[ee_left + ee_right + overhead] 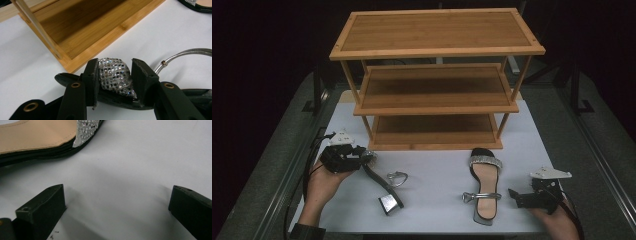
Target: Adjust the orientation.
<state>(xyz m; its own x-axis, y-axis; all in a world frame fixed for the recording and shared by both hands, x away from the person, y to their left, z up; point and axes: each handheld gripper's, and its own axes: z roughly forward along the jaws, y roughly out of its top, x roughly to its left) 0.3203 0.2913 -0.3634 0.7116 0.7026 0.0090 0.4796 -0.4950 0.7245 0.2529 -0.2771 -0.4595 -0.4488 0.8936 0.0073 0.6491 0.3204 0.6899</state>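
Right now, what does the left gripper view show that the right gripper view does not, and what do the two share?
Left gripper view alone: the left gripper with its jaws closed on the rhinestone strap of a black sandal, that sandal's silver ankle strap, and the bottom shelf of the bamboo rack.

Right gripper view alone: the right gripper with jaws wide apart and bare table between them, plus the tan insole of the second sandal.

Shared: the white tabletop; the second sandal's edge also sits in the left view's top right corner.

The high view looks forward and down on the wooden rack [437,80]. Both gripper views sit low and close beside it, sharing the white tabletop [175,32] before it.
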